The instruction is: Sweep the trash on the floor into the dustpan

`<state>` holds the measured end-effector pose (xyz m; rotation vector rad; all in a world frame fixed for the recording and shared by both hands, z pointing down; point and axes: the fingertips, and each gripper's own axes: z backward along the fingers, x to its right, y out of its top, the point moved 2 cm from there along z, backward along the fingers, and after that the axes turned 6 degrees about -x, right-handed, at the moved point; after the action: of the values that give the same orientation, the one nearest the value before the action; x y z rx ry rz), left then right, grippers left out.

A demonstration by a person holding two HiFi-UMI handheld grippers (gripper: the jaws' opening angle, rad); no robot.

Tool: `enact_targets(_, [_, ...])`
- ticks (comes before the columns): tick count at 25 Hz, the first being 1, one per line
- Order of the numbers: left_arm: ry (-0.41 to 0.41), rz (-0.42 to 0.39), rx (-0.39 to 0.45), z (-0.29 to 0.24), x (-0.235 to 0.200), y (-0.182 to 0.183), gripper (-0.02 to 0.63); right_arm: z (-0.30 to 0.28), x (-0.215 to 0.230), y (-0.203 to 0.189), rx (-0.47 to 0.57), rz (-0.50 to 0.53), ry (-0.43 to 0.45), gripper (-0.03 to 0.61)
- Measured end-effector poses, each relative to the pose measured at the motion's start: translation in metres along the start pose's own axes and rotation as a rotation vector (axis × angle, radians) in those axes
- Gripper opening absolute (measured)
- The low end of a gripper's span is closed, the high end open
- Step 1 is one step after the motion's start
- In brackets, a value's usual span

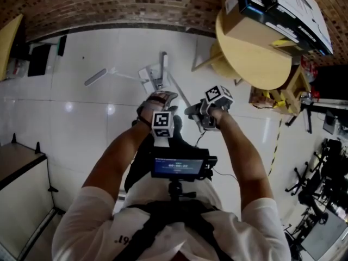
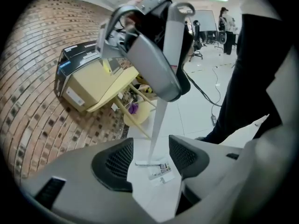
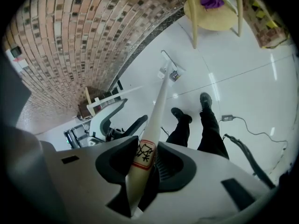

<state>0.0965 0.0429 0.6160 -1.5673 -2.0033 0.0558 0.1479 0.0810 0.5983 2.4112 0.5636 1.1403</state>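
My right gripper (image 3: 144, 149) is closed on the long cream-white plastic broom handle (image 3: 157, 108). The shaft runs up between both black ribbed pads, and a red-bordered label on it sits right at the pinch. From there the handle slopes down and away to a thin white broom head (image 3: 168, 59) resting on the floor. A few crumpled white paper scraps (image 3: 174, 74) lie just beside the head, on the near side.

My left gripper (image 2: 149, 149) holds nothing, and its jaws stand apart. The handle, broom head and scraps show through the gap, beyond the pads and untouched. From the head view, its tips sit just left of the handle and near the right gripper.

Both forearms reach forward from the body and both grippers are tilted downward. The left one's marker cube faces up at the camera, and the right one is angled in towards the left.

The glossy white tiled floor (image 1: 76, 140) throws back light spots. A long pale stick-like thing (image 1: 97, 76) lies on it well left of the broom head, and I can't tell whether it is the dustpan. A rough red-brown brick wall (image 3: 70, 41) curves behind. A round yellow wooden table (image 1: 255, 58) carrying a tan cardboard box (image 1: 246, 16) stands off to the right.
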Motion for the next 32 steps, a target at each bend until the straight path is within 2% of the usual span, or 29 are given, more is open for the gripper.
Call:
enact_targets(3, [-0.025,-0.040,0.006,-0.023,0.000,0.016,0.247,0.003,-0.008,0.010,-0.028,0.041,0.003,0.133])
enact_targets(9, [-0.043,-0.049,0.049,-0.046,-0.021,0.039,0.244,0.009,-0.022,0.020,-0.058,0.098,-0.021,0.147])
enact_targets(14, [-0.048,-0.053,0.090,-0.053,-0.027,0.044,0.241,0.017,-0.026,0.019,-0.036,0.070,-0.058,0.147])
enact_targets(16, [-0.035,-0.065,0.096,-0.056,-0.028,0.042,0.239,0.020,-0.028,0.021,-0.013,0.042,-0.023,0.147])
enact_targets(18, [-0.029,-0.071,0.089,-0.060,-0.027,0.036,0.239,0.024,-0.029,0.024,0.015,0.018,0.053,0.149])
enact_targets(21, [-0.034,-0.038,0.088,-0.067,-0.024,0.030,0.239,0.029,-0.034,0.027,0.039,-0.007,0.159,0.161])
enact_targets(25, [-0.031,0.051,0.136,-0.070,-0.031,0.039,0.239,0.033,-0.033,0.032,0.056,-0.016,0.224,0.167])
enact_targets(27, [-0.026,0.068,0.151,-0.071,-0.032,0.043,0.239,0.037,-0.032,0.033,0.071,0.024,0.201,0.180])
enact_targets(30, [-0.033,0.093,0.159,-0.073,-0.033,0.046,0.239,0.042,-0.030,0.037,0.110,0.129,0.114,0.238])
enact_targets(32, [-0.036,0.112,0.159,-0.076,-0.036,0.048,0.239,0.046,-0.031,0.041,0.126,0.145,0.134,0.247])
